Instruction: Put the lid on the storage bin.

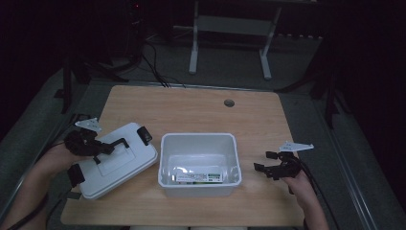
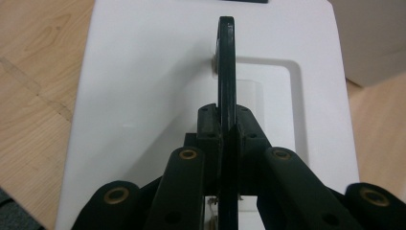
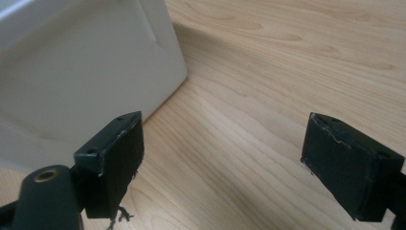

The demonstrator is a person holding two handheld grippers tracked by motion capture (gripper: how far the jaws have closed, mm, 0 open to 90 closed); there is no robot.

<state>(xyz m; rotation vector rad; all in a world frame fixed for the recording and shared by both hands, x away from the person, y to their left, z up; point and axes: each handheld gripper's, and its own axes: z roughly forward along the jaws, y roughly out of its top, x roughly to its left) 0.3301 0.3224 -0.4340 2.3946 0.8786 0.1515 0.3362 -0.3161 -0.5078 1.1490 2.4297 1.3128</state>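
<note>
Gripping the lid (image 1: 117,160) by its black handle (image 2: 226,72) with the left gripper (image 1: 112,146) clamped; right gripper (image 1: 268,165) spread, empty, near the bin (image 1: 165,158). Next: lifting the lid level onto the bin, probably.

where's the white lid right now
In the high view the white lid lies on the table's left side, just left of the open white bin; the left tongs are shut on its black handle.
</note>
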